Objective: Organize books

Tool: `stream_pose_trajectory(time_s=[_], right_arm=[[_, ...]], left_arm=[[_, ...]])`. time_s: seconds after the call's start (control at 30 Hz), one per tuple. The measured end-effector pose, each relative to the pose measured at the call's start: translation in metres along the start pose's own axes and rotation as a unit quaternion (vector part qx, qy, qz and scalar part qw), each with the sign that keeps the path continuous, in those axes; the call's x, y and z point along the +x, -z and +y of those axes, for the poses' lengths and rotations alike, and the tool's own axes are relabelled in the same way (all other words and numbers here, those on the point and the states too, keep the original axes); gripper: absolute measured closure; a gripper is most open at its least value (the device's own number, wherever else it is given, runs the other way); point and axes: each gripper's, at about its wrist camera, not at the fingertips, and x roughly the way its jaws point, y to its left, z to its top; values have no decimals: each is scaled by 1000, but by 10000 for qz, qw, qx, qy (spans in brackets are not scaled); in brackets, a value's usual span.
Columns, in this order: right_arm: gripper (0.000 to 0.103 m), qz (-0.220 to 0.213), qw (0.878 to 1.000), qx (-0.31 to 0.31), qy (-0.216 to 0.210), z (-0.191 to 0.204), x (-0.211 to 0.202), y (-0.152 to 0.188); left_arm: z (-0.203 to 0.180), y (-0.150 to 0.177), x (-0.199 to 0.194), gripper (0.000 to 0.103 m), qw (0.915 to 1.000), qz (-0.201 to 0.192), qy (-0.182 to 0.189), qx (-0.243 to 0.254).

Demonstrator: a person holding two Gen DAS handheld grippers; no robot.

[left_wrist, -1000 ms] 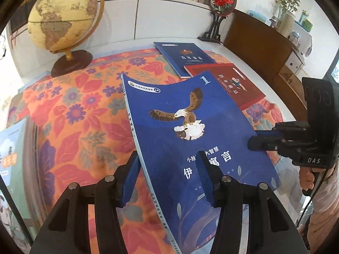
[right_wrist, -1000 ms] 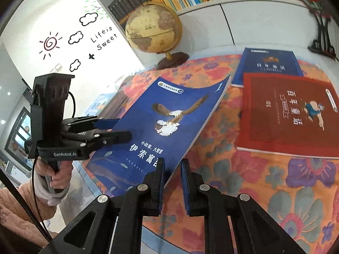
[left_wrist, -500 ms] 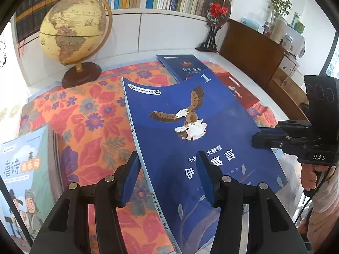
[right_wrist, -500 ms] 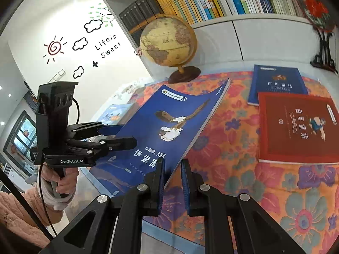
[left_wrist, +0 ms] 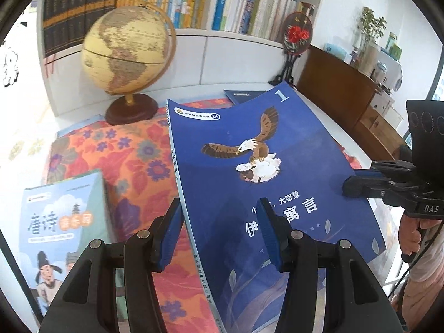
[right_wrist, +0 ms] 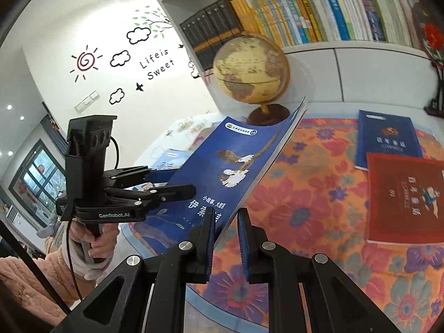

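Note:
A thin blue book (left_wrist: 249, 138) with an eagle on its cover hangs tilted above the flowered cloth (left_wrist: 133, 161). My right gripper (right_wrist: 226, 236) is shut on its near corner, and in the left wrist view it (left_wrist: 352, 183) pinches the book's (right_wrist: 244, 149) right edge. My left gripper (left_wrist: 219, 236) stands open around the spine edge, one finger under the book and one over the cover; the right wrist view shows it (right_wrist: 180, 180) straddling that edge. A dark blue book (right_wrist: 388, 141) and a red book (right_wrist: 405, 199) lie flat on the cloth (right_wrist: 305, 208).
A light-blue picture book (left_wrist: 63, 222) lies at the cloth's left end. A globe (left_wrist: 125, 55) stands at the back, below a shelf (left_wrist: 194, 2) packed with upright books. A red-flower ornament (left_wrist: 297, 33) and a wooden cabinet (left_wrist: 333, 83) are at the right. A person's hand (right_wrist: 97, 241) holds the left gripper.
Both grippers have risen with the blue book, carrying it up and away from the cloth. The shelf of books has come into view, and the light-blue book has appeared at the left.

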Motion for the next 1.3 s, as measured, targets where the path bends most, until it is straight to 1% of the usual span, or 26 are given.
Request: stream_pose_trajectory(time_s=[0.23,0.4,0.5,0.73,0.9,1.1,1.3], right_arm=[[87,-11,9997,-121,-208,22,23,-17],[87,-138,9985,-159,-496,41,40,-34],[87,-173,9974,-237,-652,53,51,-43],[87,-96,9948,-318,-959,78,82,-57],[86,28,9926,-402,-1142,97,109,-66],[85,259,9892,-488,-1354,118,142,-62],[85,587,9872,-251,-1464,118,178,-51]], left_arm=[[33,0,-22,53,9996,-194,-183,-137],[59,1,-36,53,9990,-216,-292,-257],[73,1,-47,53,9983,-274,-419,-293],[111,6,-71,53,9957,-389,-677,-491],[134,15,-82,53,9935,-400,-863,-632],[166,32,-84,53,9902,-277,-1014,-915],[189,51,-80,53,9880,-104,-1048,-1133]])
